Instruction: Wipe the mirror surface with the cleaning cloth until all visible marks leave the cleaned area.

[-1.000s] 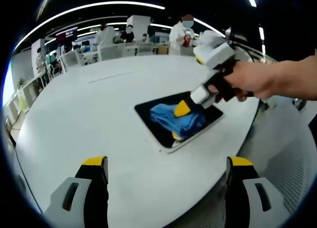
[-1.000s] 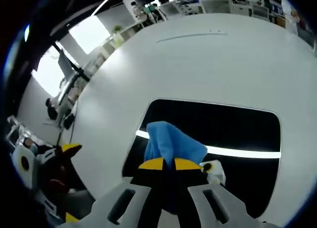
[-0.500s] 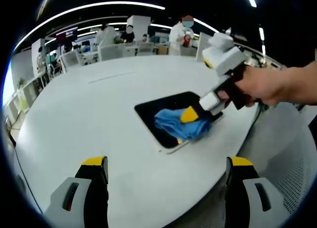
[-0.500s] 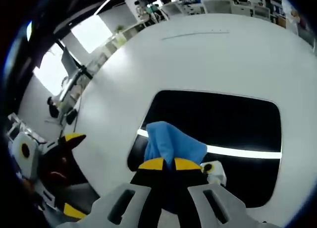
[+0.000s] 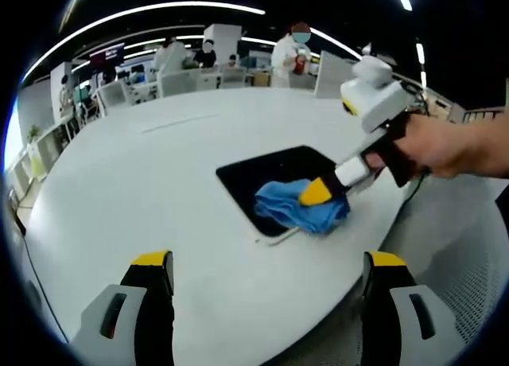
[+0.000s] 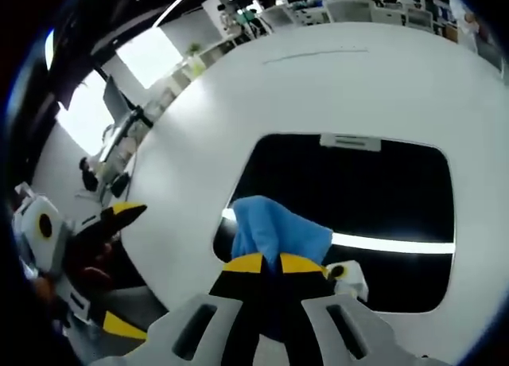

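The mirror (image 5: 266, 175) is a dark rectangle lying flat on the white round table (image 5: 143, 191). A blue cleaning cloth (image 5: 296, 208) rests bunched on its near right corner, partly over the rim. My right gripper (image 5: 316, 193), held by a hand (image 5: 445, 143), presses down on it, shut on the cloth. In the right gripper view the yellow-tipped right gripper (image 6: 266, 264) pinches the cloth (image 6: 274, 229) over the mirror (image 6: 358, 187), which reflects a ceiling light strip. My left gripper (image 5: 268, 262) hovers open near the table's front, holding nothing, and appears as the left gripper (image 6: 99, 243) at the left.
The table edge (image 5: 398, 223) drops off just right of the mirror, with grey floor beyond. Several people (image 5: 290, 52) and white chairs (image 5: 179, 81) stand past the far side. A thin dark line (image 5: 179, 123) marks the tabletop behind the mirror.
The right gripper has dragged the cloth across the mirror toward its near right corner, uncovering more dark glass. The left gripper has stayed still and open.
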`<state>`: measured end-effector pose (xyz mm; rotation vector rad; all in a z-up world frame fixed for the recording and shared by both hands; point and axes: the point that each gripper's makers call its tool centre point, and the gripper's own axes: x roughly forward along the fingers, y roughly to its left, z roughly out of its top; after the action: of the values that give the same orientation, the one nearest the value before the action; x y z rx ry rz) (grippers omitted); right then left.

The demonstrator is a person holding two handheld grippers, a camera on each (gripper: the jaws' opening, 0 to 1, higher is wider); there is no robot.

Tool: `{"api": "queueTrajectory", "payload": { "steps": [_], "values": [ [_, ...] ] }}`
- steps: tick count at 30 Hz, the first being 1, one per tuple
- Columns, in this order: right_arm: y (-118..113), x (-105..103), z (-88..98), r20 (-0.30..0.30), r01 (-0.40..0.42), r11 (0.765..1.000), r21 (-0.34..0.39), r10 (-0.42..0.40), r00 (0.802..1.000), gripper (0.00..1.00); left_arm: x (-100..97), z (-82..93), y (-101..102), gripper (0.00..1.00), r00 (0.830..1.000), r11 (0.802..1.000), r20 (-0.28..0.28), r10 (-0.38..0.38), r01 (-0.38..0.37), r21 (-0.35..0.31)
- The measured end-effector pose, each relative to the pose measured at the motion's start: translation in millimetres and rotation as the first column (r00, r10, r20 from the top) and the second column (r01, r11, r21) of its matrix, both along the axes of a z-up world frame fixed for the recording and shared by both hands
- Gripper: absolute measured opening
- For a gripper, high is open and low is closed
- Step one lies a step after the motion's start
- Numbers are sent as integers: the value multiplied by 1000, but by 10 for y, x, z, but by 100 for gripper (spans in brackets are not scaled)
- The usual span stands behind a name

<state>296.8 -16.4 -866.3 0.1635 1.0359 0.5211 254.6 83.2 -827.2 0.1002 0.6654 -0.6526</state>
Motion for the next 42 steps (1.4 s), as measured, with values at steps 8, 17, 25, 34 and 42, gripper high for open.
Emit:
{"api": "queueTrajectory", "payload": {
  "steps": [8, 17, 25, 34, 42],
  "values": [
    [7, -84, -5, -6, -11, 1000, 7, 11, 1000, 0, -5, -5, -4, 99, 1000, 1000, -5, 0, 0, -1],
    [18, -126, -8, -27, -21, 1000, 5, 21, 999, 0, -17, -13, -23, 99, 1000, 1000, -3, -17, 17, 6],
    [21, -152, -9, -28, -28, 1000, 6, 28, 999, 0, -19, -13, -28, 99, 1000, 1000, -3, -21, 21, 6],
    [13, -153, -6, -29, -30, 999, 10, 31, 999, 0, -19, -7, -32, 99, 1000, 1000, -3, -19, 19, 4],
    [-56, -164, -5, -21, -31, 1000, 3, 31, 999, 0, -12, -9, -23, 99, 1000, 1000, -3, -14, 14, 0]
  ]
}}
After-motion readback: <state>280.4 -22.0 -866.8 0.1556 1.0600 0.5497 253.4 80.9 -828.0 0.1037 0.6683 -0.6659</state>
